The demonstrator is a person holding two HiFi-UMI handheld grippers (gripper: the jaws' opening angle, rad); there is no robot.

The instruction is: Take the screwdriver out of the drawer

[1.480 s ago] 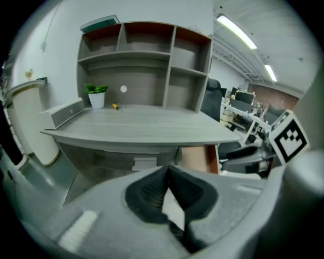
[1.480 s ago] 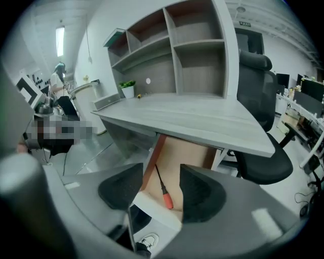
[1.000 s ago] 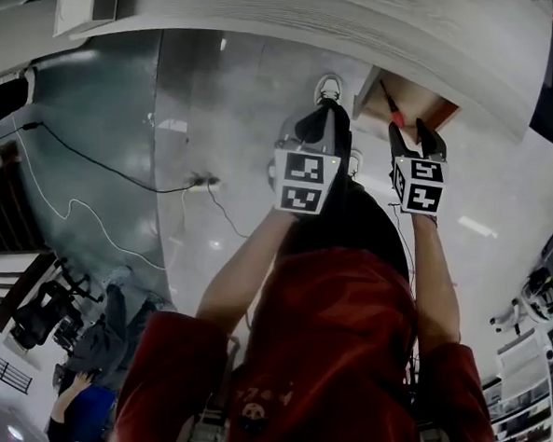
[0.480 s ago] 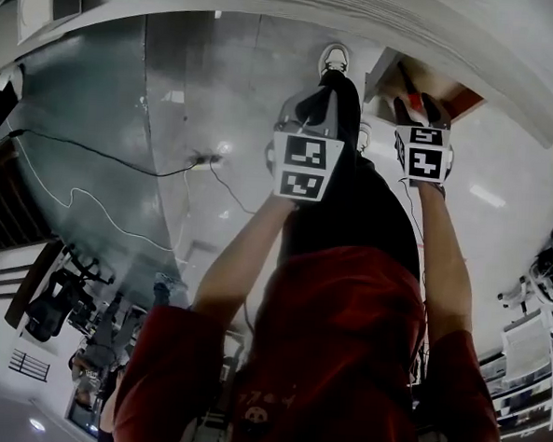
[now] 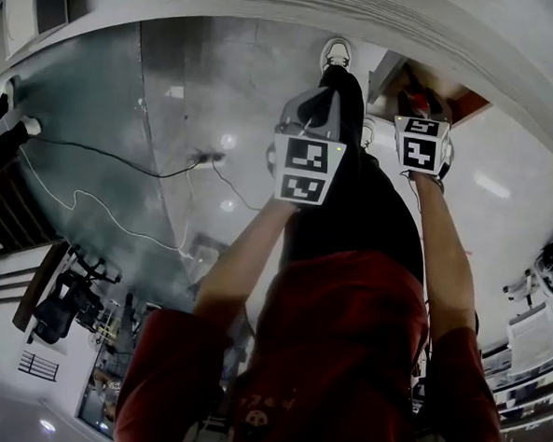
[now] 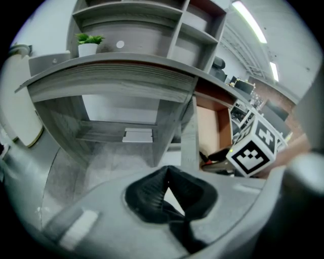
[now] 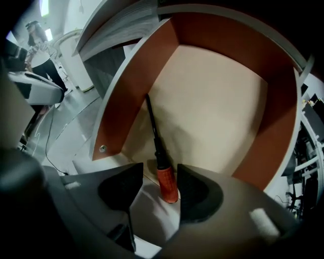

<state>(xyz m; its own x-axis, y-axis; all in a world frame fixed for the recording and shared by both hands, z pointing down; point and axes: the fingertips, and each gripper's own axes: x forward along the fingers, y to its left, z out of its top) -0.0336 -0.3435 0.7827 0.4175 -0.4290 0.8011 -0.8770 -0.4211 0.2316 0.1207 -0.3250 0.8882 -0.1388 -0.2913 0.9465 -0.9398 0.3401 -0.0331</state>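
Observation:
A screwdriver (image 7: 165, 181) with an orange-red handle and a long black shaft lies on the pale bottom of the open drawer (image 7: 126, 96), along its brown left wall. My right gripper (image 7: 160, 173) is open, one jaw on each side of the handle's end without closing on it. In the head view the right gripper (image 5: 422, 108) reaches into the drawer (image 5: 452, 97) under the desk. My left gripper (image 5: 321, 104) hangs beside it to the left, outside the drawer. The left gripper (image 6: 167, 171) is shut with nothing in it.
The grey wood desk top (image 6: 111, 76) overhangs the drawer, with shelves and a small potted plant (image 6: 89, 43) above it. A black cable (image 5: 121, 159) runs over the glossy floor. The person's shoe (image 5: 335, 53) stands near the drawer. Racks (image 5: 530, 348) stand at the right.
The right gripper has moved forward into the drawer, up to the screwdriver's handle. The left gripper has stayed in place, shut.

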